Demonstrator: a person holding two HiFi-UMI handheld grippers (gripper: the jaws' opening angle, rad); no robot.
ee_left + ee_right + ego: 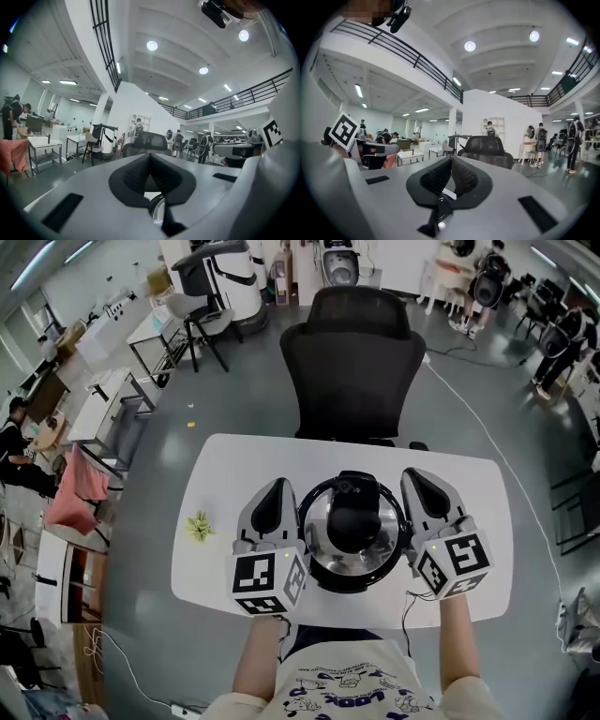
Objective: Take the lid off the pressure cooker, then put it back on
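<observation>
Lid-off step: left gripper (277, 487) pinched shut on the pressure-cooker lid (323, 536) edge at 9 o'clock, right gripper (413, 476) likewise at 3 o'clock, lid apparently held over mid white table (220, 470); next likely needs level lowering to reseat.

White table (234, 465), rounded corners. On it: pressure cooker (352, 532), centre-front; small green leafy thing (199, 526), left side, well apart.

Large open lab or workshop hall is indicated: grey floor (159, 559), white counter (216, 521), black office chair (352, 362), workbenches (98, 413) ranged along side, mezzanine railing (248, 93), round ceiling lights (151, 45), people (574, 136) standing at back.
</observation>
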